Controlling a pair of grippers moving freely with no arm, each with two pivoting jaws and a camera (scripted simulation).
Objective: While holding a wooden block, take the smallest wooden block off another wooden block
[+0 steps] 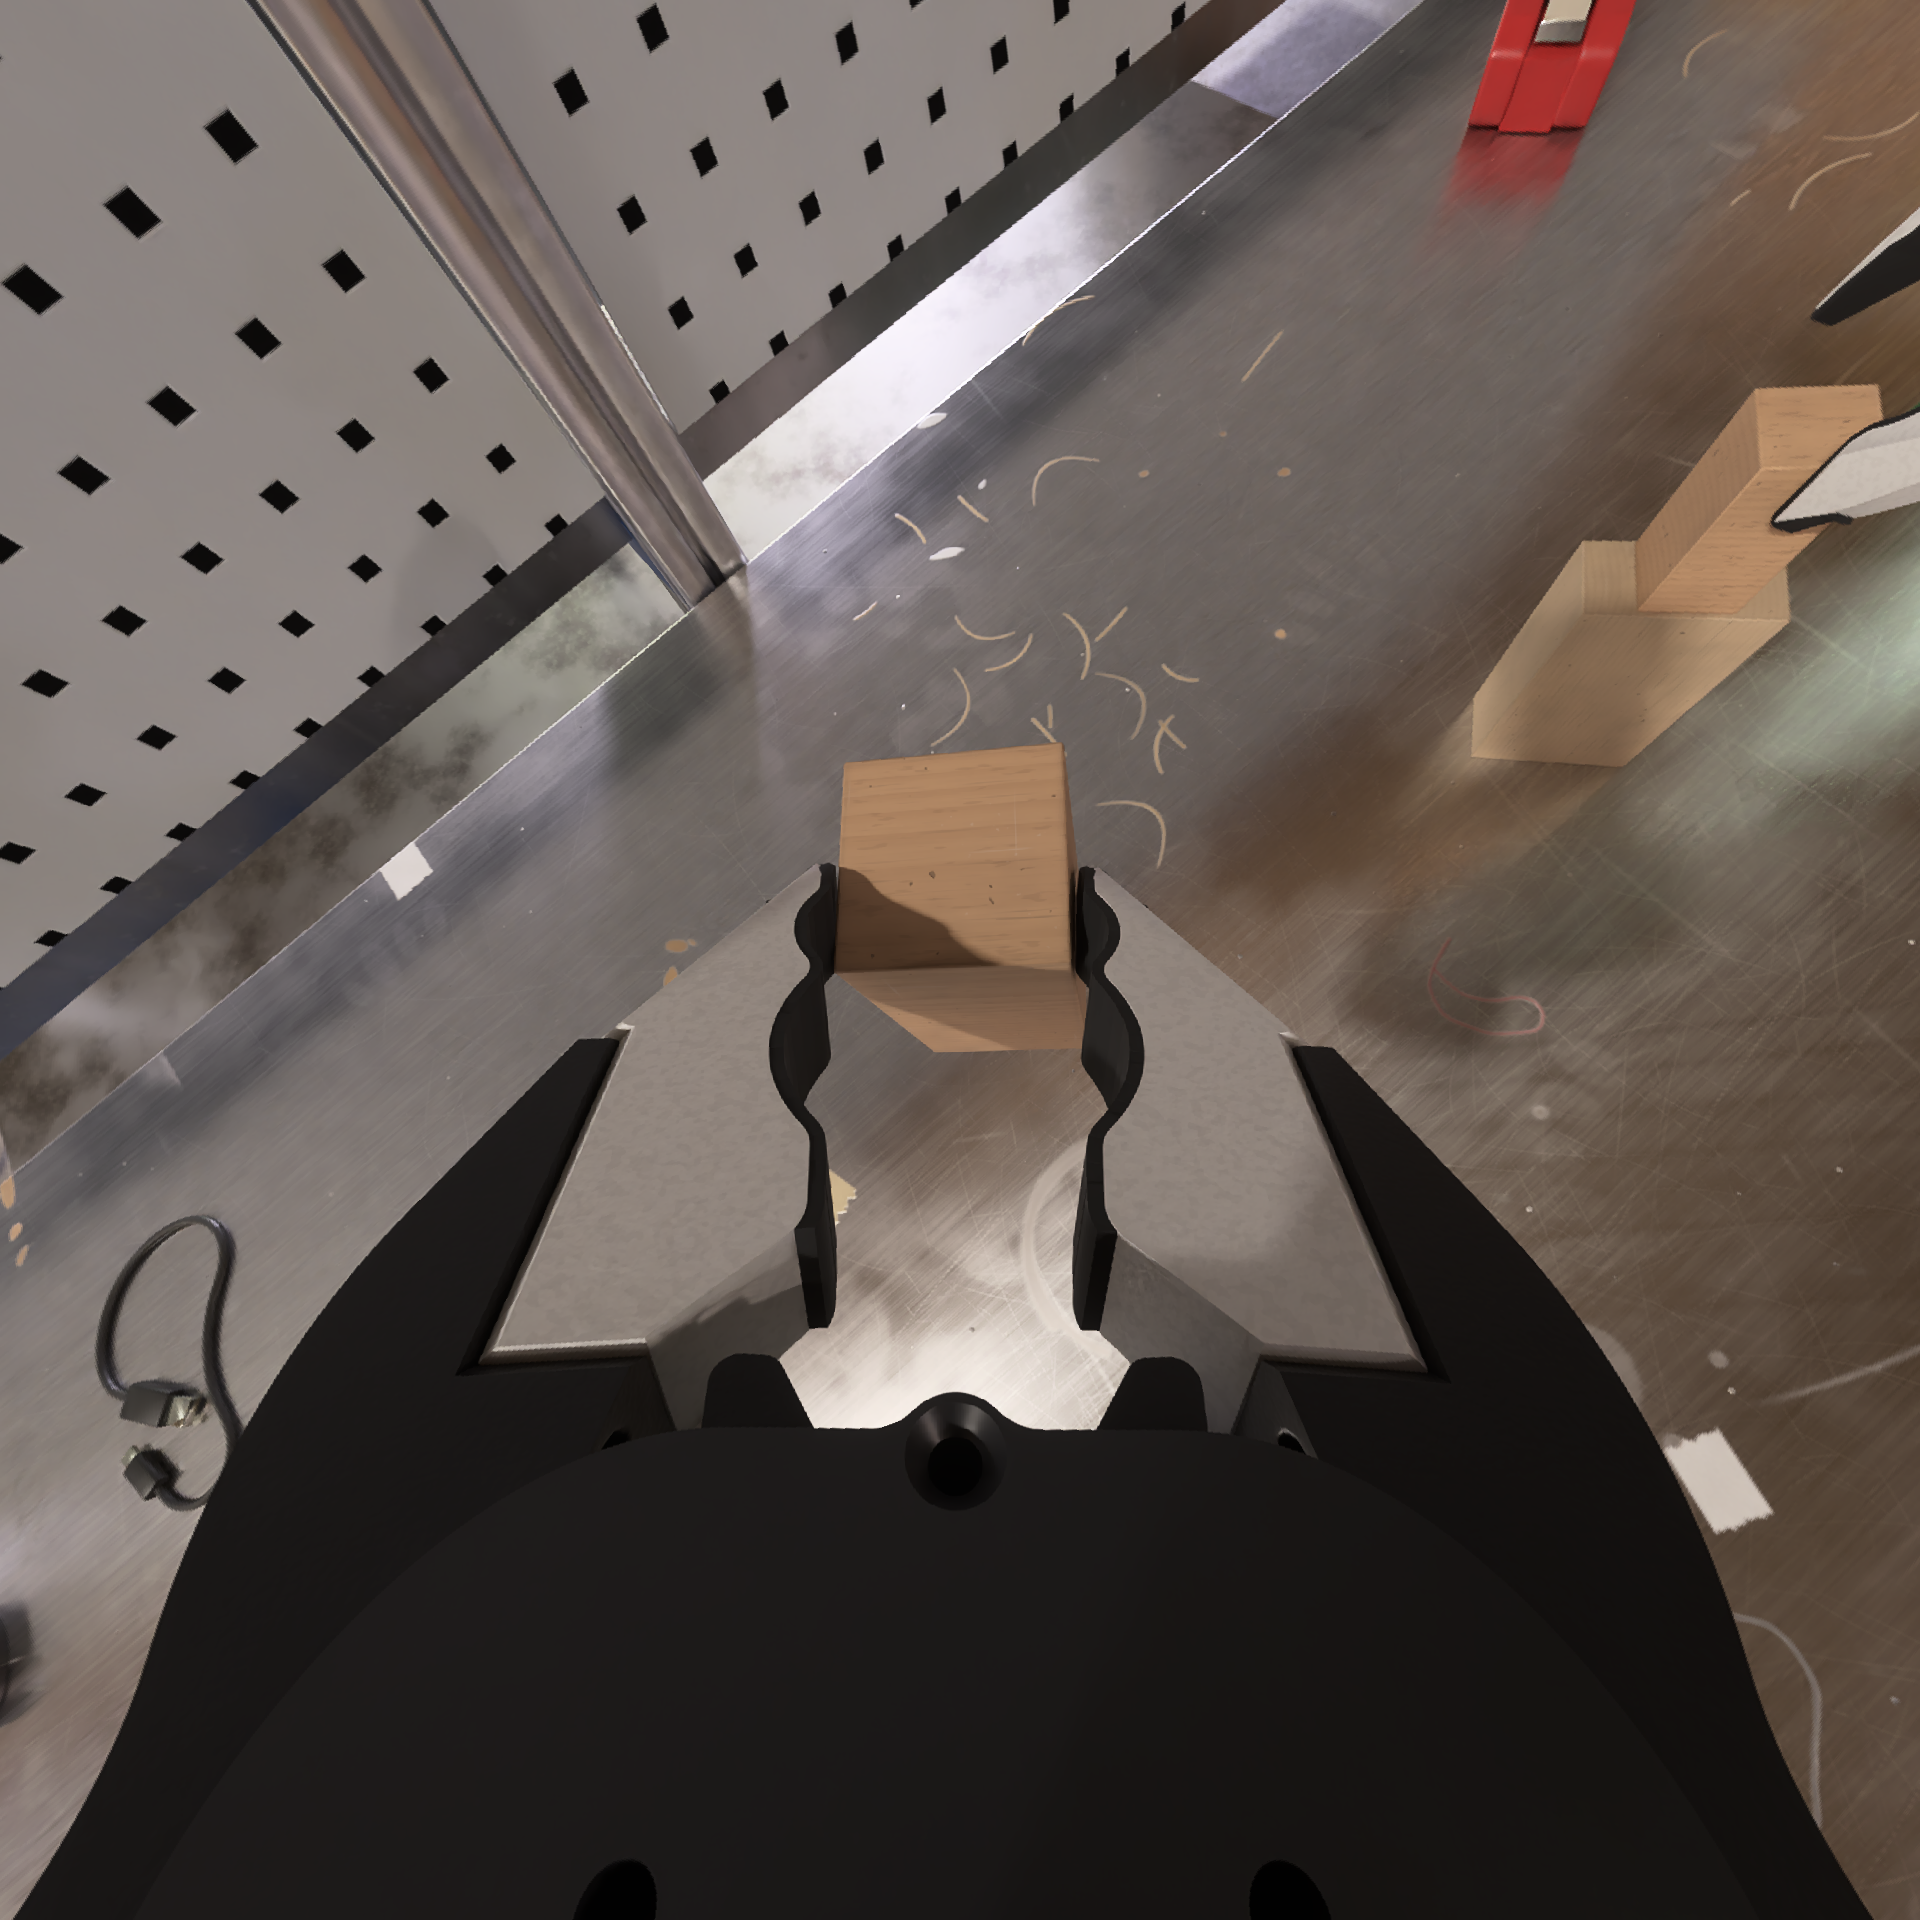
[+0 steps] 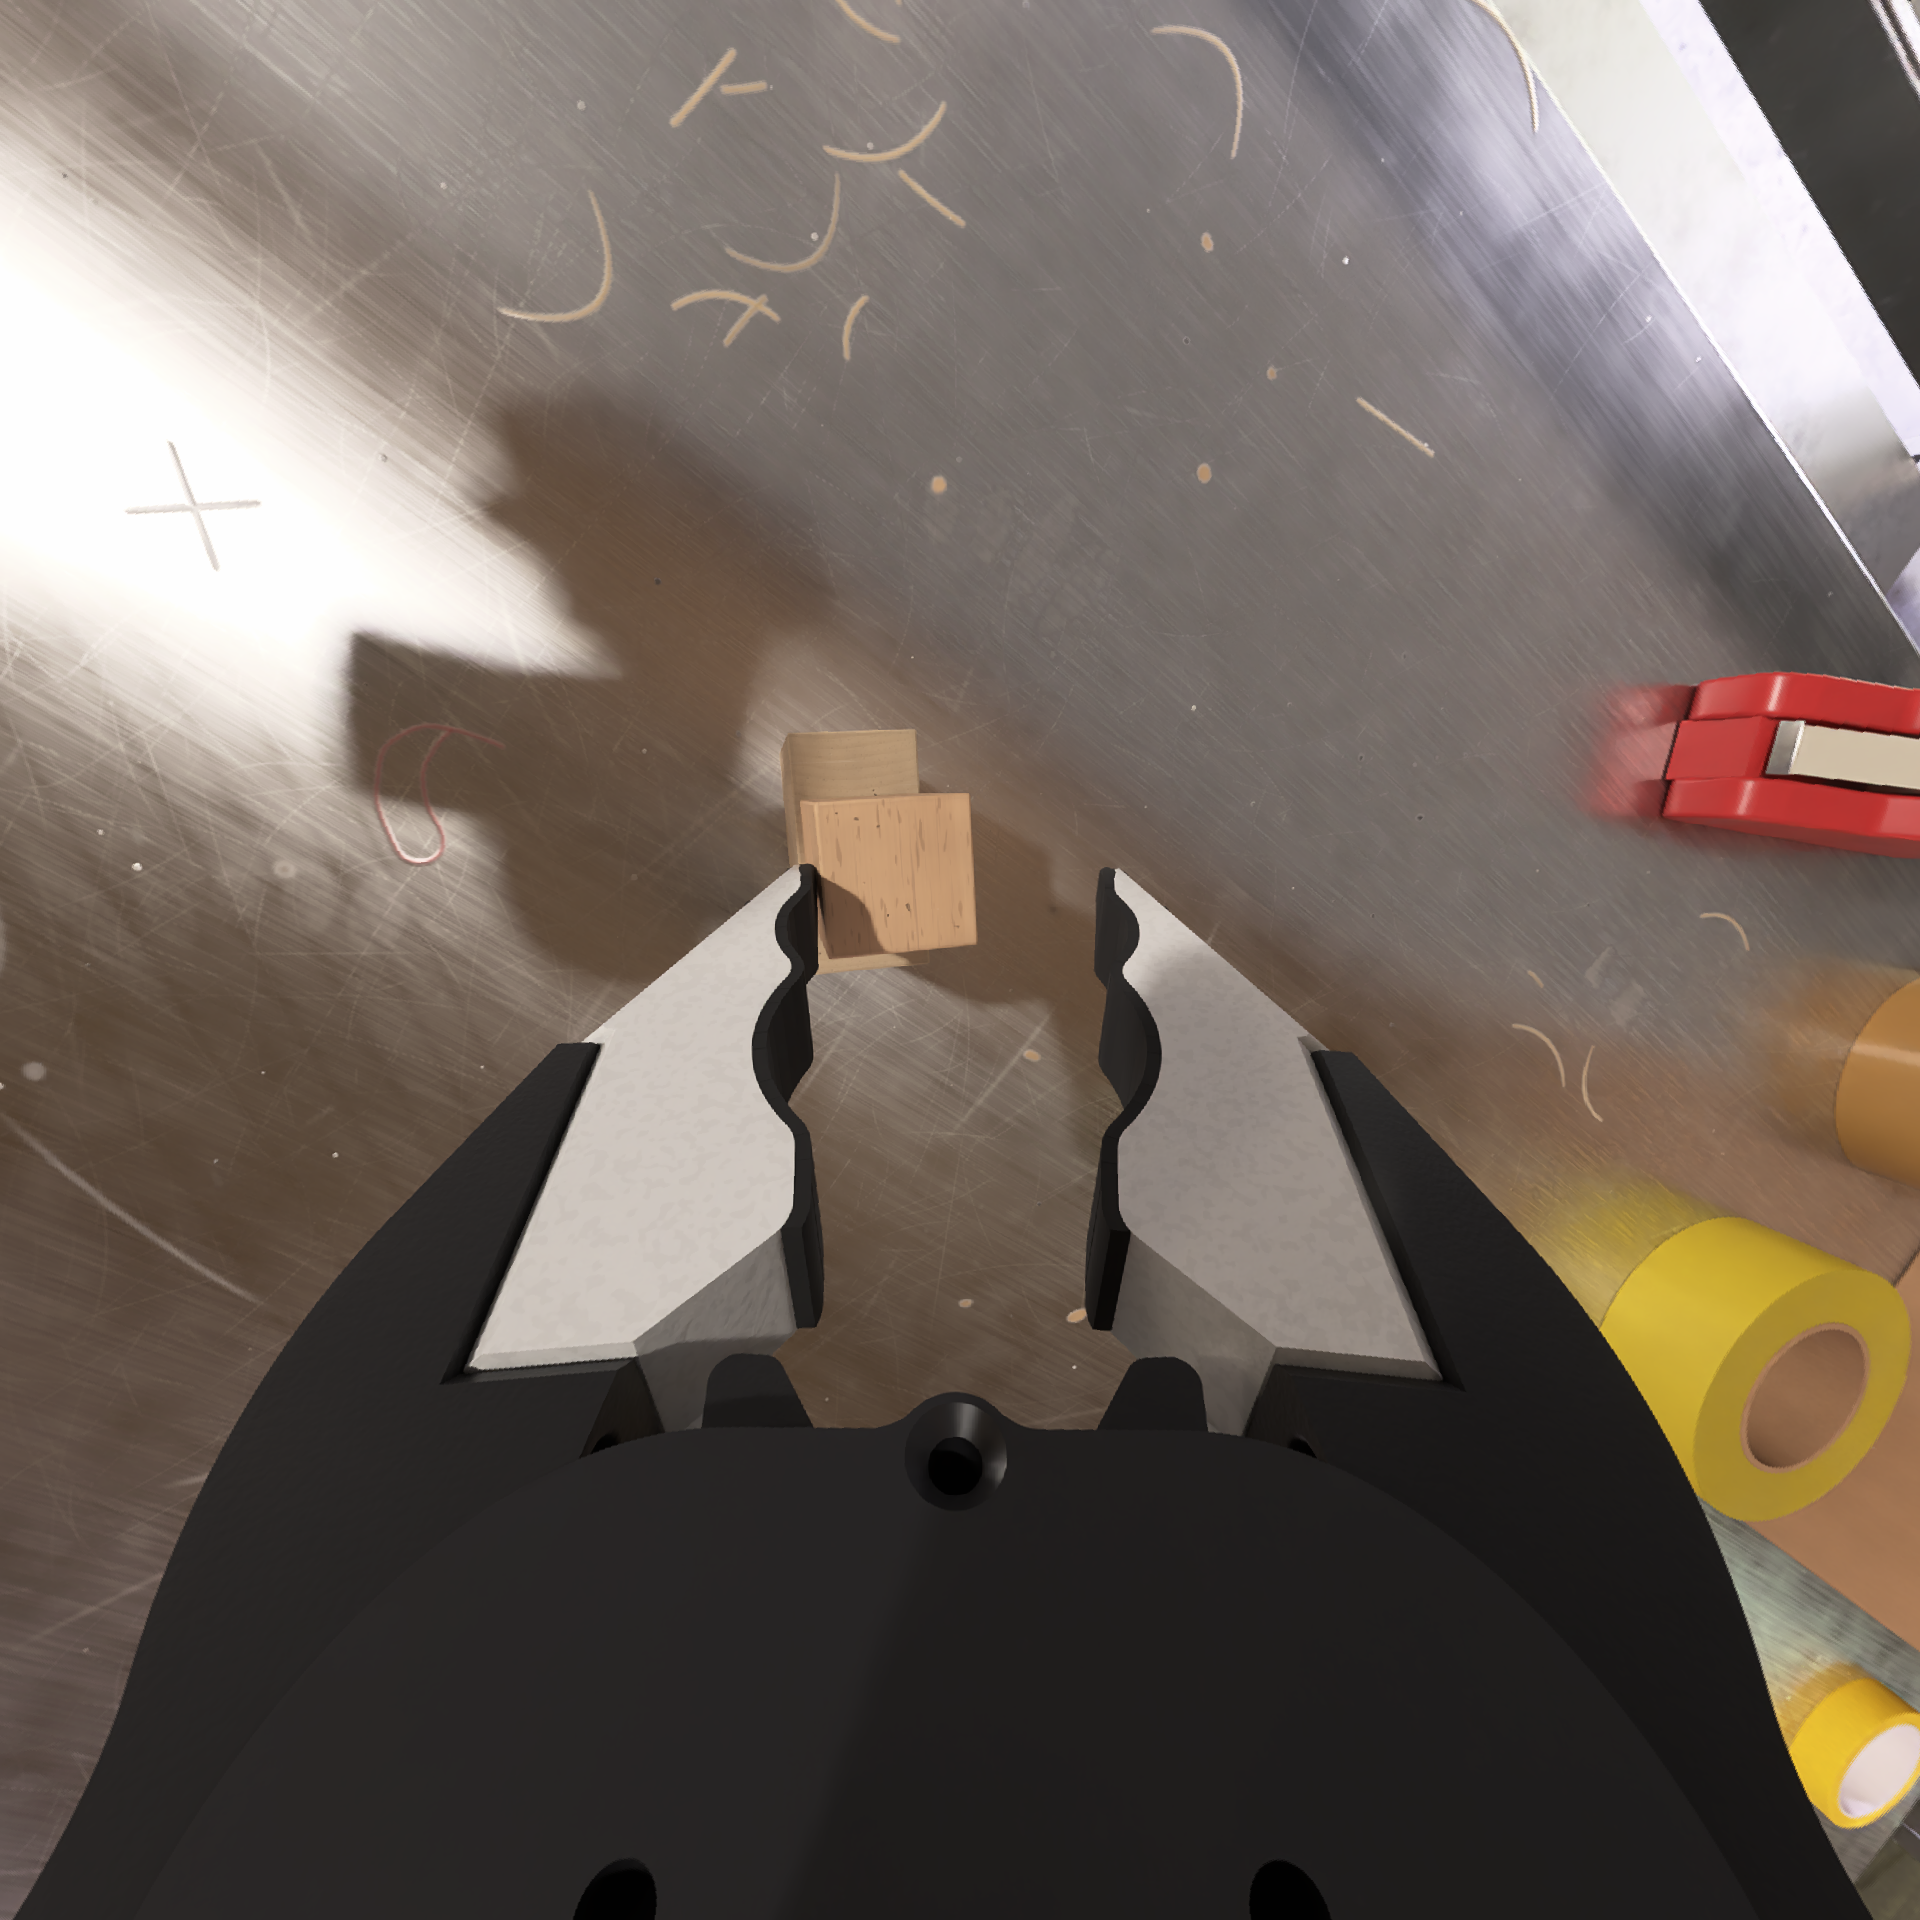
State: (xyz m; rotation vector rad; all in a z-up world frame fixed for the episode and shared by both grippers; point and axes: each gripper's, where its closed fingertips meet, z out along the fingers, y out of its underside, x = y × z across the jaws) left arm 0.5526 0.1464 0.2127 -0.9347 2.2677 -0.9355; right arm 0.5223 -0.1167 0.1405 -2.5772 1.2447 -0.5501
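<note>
Both tongs carry the same build: black bodies, pale speckled fingers, wavy black pads; the left gripper (image 1: 956,925) is clamped on a wooden block (image 1: 956,883), a roughly cubic piece with fine grain, held clear above the scratched metal bench (image 1: 1351,1195); so the holding half of the task looks done. The right gripper (image 2: 951,914) has its jaws apart, hovering over the stack; its left finger lies at the edge of the smallest wooden block (image 2: 894,873), though whether it touches cannot be told; the far finger stands well off, so the grasp and lift are, I judge, still to do. That small block sits on a paler, wider base block (image 2: 847,764); the left wrist view shows the pair farther off, the upper one tall and narrow on its squat support. Beyond lie curled wood shavings (image 2: 779,239), rolls of yellow tape (image 2: 1756,1361), a red tool (image 2: 1787,774), a black cable (image 1: 166,1351), and a perforated grey back panel (image 1: 312,312).
</note>
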